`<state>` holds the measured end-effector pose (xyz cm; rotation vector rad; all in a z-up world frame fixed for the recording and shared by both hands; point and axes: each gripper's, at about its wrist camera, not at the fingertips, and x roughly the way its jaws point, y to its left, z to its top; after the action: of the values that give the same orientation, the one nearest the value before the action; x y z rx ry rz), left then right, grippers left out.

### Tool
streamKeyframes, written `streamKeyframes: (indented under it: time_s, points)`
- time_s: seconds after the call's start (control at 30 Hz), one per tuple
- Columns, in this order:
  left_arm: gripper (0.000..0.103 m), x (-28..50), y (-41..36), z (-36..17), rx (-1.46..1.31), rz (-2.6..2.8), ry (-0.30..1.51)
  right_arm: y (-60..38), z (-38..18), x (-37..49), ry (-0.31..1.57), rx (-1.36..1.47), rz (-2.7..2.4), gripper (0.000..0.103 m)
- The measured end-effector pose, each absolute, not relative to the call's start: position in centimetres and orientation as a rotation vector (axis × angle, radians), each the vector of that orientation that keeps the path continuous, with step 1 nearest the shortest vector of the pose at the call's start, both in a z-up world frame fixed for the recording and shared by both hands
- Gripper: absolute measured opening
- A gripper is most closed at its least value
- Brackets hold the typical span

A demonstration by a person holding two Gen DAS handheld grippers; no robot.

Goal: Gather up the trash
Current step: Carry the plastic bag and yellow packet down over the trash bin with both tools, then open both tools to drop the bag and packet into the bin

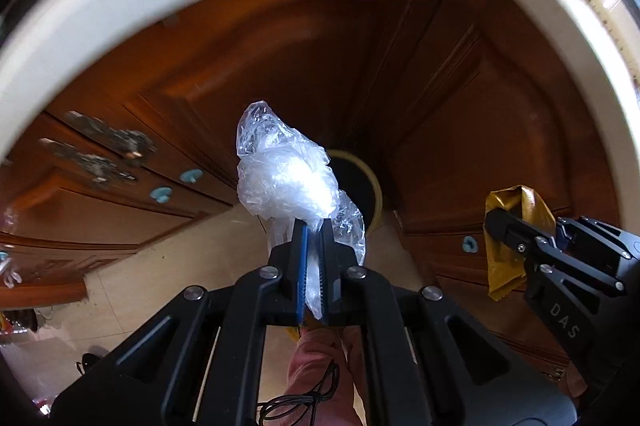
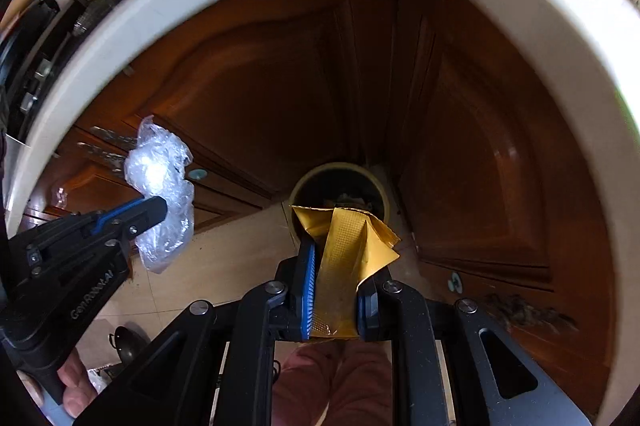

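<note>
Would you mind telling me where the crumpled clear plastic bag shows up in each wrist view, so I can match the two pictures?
Left wrist view: the clear plastic bag is at centre, clamped in the left gripper.
Right wrist view: the same bag is at the left edge, held out sideways by that gripper.
Shared landmark: the round trash bin on the floor in the cabinet corner.

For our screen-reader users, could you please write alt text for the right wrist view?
The right tongs grip a gold wrapper above a round bin at the wooden cabinets' corner. At left, the left tongs hold crumpled clear plastic.
</note>
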<state>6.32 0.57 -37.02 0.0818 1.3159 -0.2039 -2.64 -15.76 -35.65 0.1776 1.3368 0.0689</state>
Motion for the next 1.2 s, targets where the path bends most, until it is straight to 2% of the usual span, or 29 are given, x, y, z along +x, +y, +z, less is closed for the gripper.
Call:
streamKeyframes:
  time_s: [0.4, 0.43, 0.47, 0.5, 0.53, 0.57, 0.6, 0.83, 0.9, 1.0, 1.2]
  points:
    - [0.003, 9.2, -1.5, -56.8, 0.089, -0.218, 1.363, -16.5, -55.2, -1.3, 1.388, 0.219, 0.095, 0.016]
    - [0.008, 9.5, -1.5, -58.4, 0.092, -0.226, 1.376, -16.4, -56.6, -1.1, 1.39, 0.22, 0.098, 0.017]
    - [0.016, 9.7, -1.5, -59.7, 0.086, -0.238, 1.392, -16.2, -58.0, -0.4, 1.391, 0.227, 0.102, 0.018]
    - [0.024, 10.1, -1.3, -61.5, 0.085, -0.245, 1.419, -16.2, -59.6, 0.0, 1.392, 0.242, 0.114, 0.023]
    - [0.044, 10.3, -1.1, -62.7, 0.092, -0.239, 1.435, -16.4, -60.5, 0.4, 1.392, 0.25, 0.122, 0.032]
    - [0.058, 10.6, -0.8, -63.7, 0.101, -0.23, 1.442, -16.5, -61.7, 0.6, 1.389, 0.248, 0.124, 0.036]
    - [0.06, 10.8, -0.5, -65.1, 0.113, -0.218, 1.444, -16.3, -62.5, 0.7, 1.384, 0.242, 0.12, 0.04]
    - [0.061, 11.2, 0.1, -68.9, 0.133, -0.155, 1.493, -15.6, -65.7, 0.9, 1.39, 0.22, 0.115, 0.048]
    - [0.061, 11.2, 0.3, -68.7, 0.12, -0.151, 1.488, -15.4, -65.5, 0.6, 1.388, 0.222, 0.126, 0.052]
    - [0.061, 10.7, 1.5, -68.0, 0.105, -0.155, 1.481, -14.9, -65.0, 0.5, 1.373, 0.213, 0.124, 0.065]
    - [0.061, 10.1, 2.4, -64.6, 0.091, -0.139, 1.464, -13.8, -62.7, -0.1, 1.368, 0.2, 0.127, 0.066]
